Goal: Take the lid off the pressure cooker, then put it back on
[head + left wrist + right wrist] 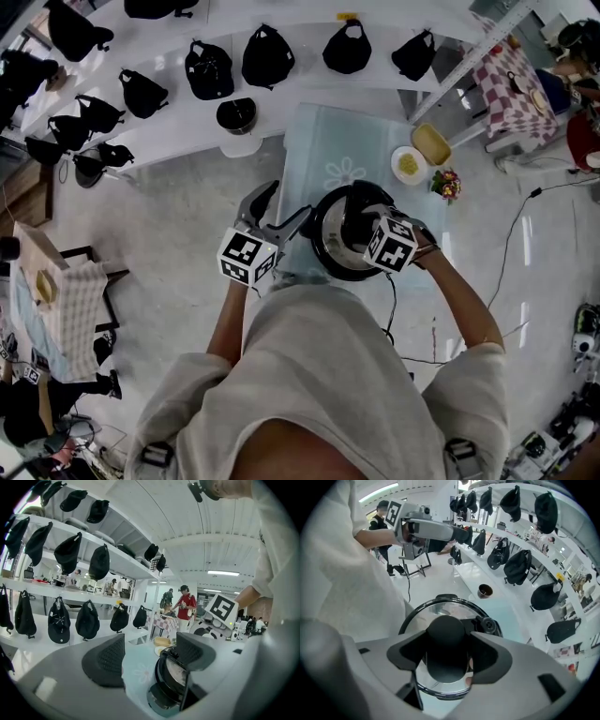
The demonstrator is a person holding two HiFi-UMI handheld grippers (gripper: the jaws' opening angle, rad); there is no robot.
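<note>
The pressure cooker [342, 234] was set at the near edge of a pale cloth-covered table [328, 141], close against the person's body, so little table was left on that side of the cooker. Beyond the cooker the cloth lay bare up to the far edge. To the cooker's far right a small plate [409, 165] and a yellowish tray [430, 143] were placed just beside each other, with a bunch of flowers [445, 183] near them at the table's right edge. Past the table, well apart from the cooker, a curved white shelf [169, 131] carried black caps [267, 58] and a dark bowl [236, 114].

The right gripper [447, 654] was held directly over the cooker. Its jaws were closed on the black knob [446, 637] at the middle of the glass lid [423, 612], one pad against each side of the knob. Whether the lid was seated on the pot or lifted clear could not be told.

The left gripper [278, 211] was held just left of the cooker, over the table's near left edge, not touching it. Its jaws were spread wide with nothing between them; in the left gripper view the cooker [171, 681] was seen past the right-hand pad [194, 651], partly hidden by it.
</note>
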